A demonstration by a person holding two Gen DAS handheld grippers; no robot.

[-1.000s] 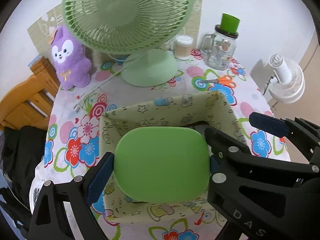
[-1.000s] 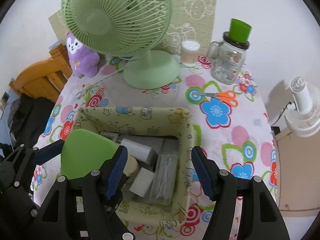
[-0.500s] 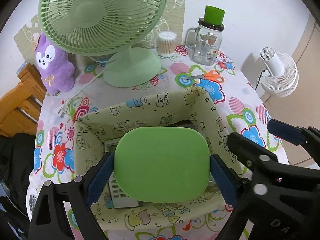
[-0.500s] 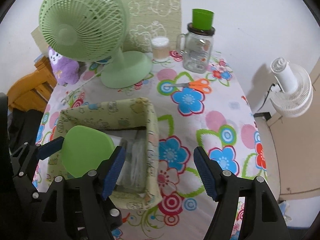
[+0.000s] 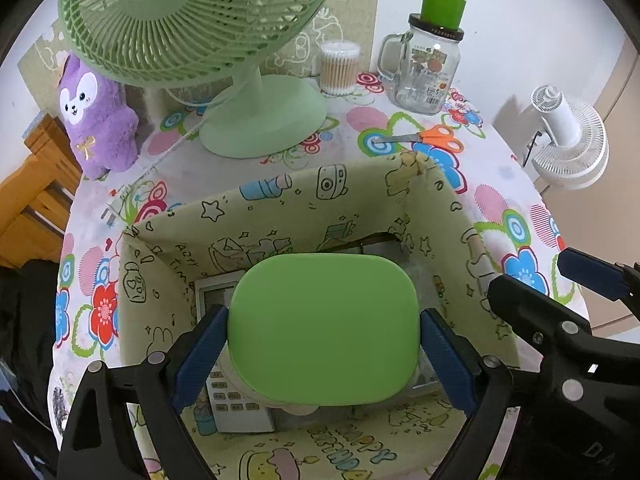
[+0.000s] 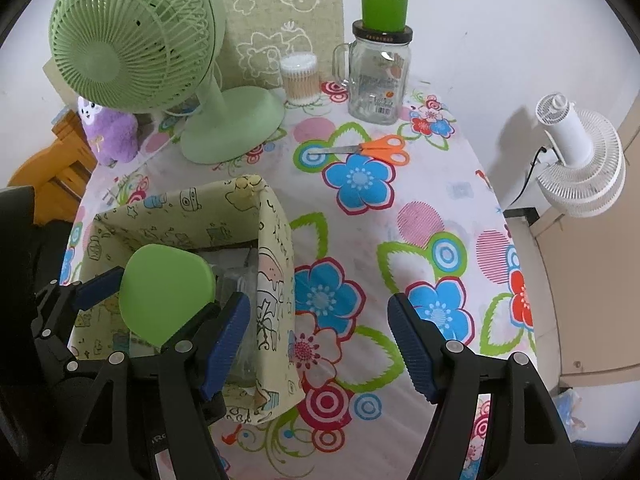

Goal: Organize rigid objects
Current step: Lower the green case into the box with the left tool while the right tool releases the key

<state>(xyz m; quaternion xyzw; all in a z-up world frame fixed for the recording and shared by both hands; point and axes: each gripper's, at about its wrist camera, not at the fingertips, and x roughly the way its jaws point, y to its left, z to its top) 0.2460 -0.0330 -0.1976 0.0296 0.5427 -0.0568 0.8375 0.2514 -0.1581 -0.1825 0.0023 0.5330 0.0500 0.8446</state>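
Observation:
My left gripper (image 5: 324,354) is shut on a green-lidded box (image 5: 324,328) and holds it inside the mouth of the yellow patterned fabric bin (image 5: 280,196), above a white remote (image 5: 234,400). The box (image 6: 166,286) and the bin (image 6: 276,232) also show at the left of the right wrist view. My right gripper (image 6: 320,348) is open and empty over the flowered tablecloth, just right of the bin. Orange scissors (image 6: 372,149) lie on the cloth further back.
A green desk fan (image 6: 160,60), a purple plush (image 5: 96,116), a cotton-swab tub (image 6: 300,78) and a glass jar with a green cup on it (image 6: 380,64) stand at the back. A white fan (image 6: 580,160) stands off the table's right edge.
The left gripper has sunk with the box further into the bin. The right gripper has moved right, from over the bin to over the tablecloth beside it.

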